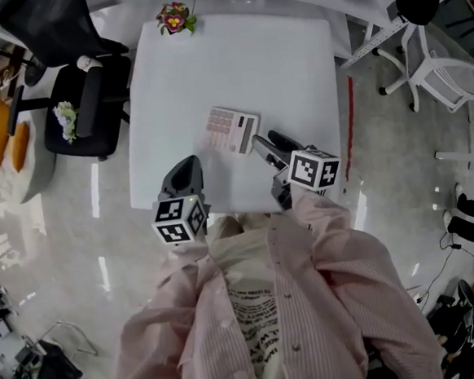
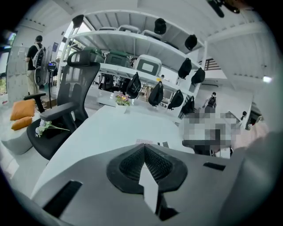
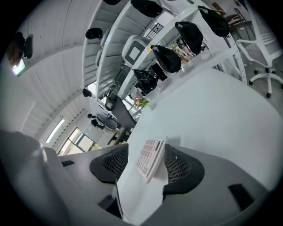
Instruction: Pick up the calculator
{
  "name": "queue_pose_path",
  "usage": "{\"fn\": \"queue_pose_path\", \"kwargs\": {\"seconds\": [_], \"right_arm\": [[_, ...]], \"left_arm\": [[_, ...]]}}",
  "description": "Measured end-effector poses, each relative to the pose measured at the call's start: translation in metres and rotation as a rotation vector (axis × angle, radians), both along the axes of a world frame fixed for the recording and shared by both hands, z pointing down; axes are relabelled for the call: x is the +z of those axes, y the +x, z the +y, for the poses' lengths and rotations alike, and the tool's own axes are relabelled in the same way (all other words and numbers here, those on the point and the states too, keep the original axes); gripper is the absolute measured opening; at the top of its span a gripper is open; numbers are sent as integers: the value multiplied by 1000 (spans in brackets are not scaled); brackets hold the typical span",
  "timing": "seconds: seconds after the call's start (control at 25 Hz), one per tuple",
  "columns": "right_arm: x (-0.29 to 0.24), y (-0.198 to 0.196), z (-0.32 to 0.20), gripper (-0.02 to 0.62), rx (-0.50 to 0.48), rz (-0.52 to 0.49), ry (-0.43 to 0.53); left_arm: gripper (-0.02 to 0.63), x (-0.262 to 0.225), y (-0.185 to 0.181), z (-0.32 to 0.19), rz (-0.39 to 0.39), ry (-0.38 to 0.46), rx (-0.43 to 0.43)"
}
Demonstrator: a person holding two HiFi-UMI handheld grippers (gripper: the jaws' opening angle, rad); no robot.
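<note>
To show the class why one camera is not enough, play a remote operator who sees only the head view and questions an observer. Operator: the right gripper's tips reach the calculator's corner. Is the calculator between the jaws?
Observer: Yes. In the right gripper view the calculator sits between the jaws of the right gripper, which are apart.
Operator: Is it gripped?
Observer: Not yet. A gap shows between its keys and the pad facing them.
Operator: And the left gripper?
Observer: In its own view the left gripper has its jaws together, with nothing between them.
</note>
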State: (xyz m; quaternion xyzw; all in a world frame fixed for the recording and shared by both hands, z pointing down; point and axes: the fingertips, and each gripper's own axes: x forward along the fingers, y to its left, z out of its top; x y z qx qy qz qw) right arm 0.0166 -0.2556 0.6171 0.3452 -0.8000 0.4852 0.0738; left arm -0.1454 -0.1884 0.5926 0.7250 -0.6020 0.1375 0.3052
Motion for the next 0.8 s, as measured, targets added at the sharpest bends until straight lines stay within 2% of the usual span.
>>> {"fn": "queue_pose_path", "kwargs": {"seconds": [0.32,0.8], "right_arm": [[41,-18,-14,225,-35,33,-93],[67,-45,-15,225,-101,36,-189]], "left_arm": [[0,27,-3,-9,11,-52,-39],[0,52,-7,-13,21,-116,-65]]}}
